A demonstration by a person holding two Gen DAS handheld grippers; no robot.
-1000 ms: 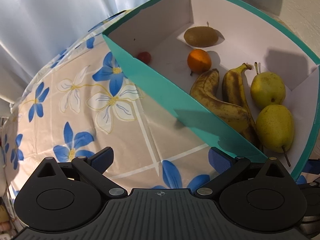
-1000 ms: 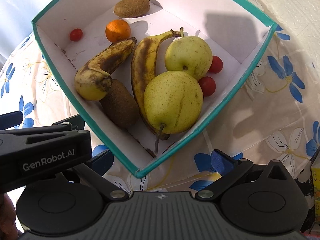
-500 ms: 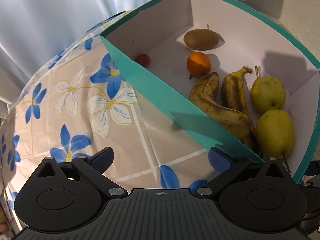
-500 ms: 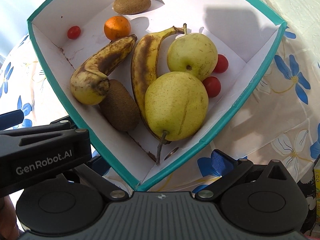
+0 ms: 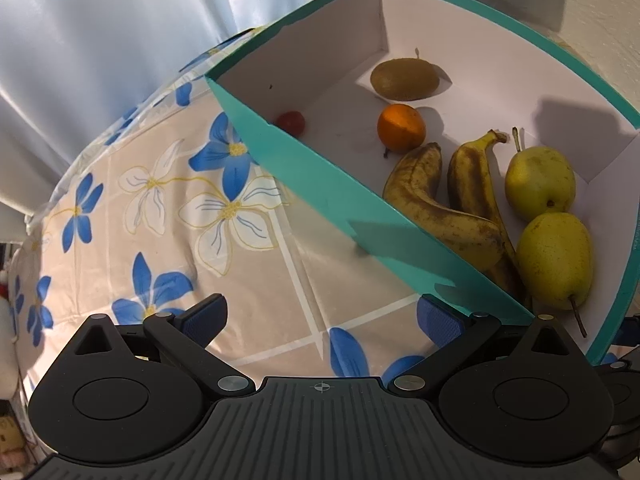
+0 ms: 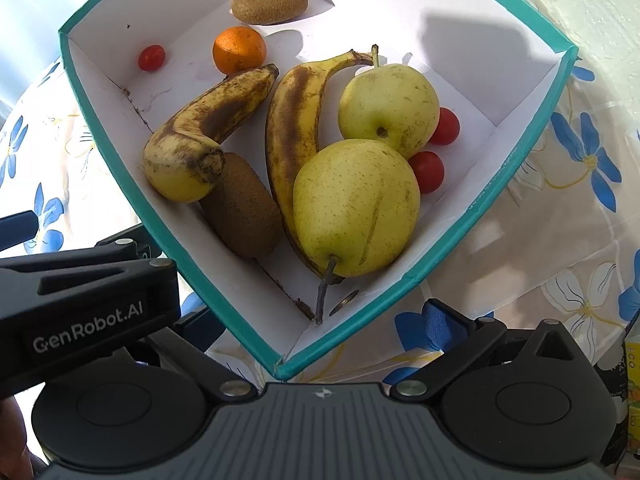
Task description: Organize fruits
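A teal-rimmed white box [image 6: 520, 168] holds two spotted bananas [image 6: 292, 132], two yellow pears [image 6: 356, 208], two kiwis [image 6: 240, 208], an orange [image 6: 239, 49] and three cherry tomatoes [image 6: 426, 171]. The box also shows in the left wrist view [image 5: 320, 184], at the right. My right gripper [image 6: 320, 320] is open and empty, its jaws on either side of the box's near corner. My left gripper [image 5: 320, 316] is open and empty over the tablecloth, just left of the box's near wall. Its body [image 6: 88, 312] shows at the lower left of the right wrist view.
The table wears a beige cloth with blue and white flowers [image 5: 228, 208]. A white curtain [image 5: 100, 40] hangs behind the table's far left edge. A textured wall [image 6: 592, 8] stands at the right. A small coin [image 6: 343, 303] lies in the box's near corner.
My right gripper has moved forward, so the box's near corner now lies between its jaws. My left gripper has shifted slightly; the box looks a little farther right.
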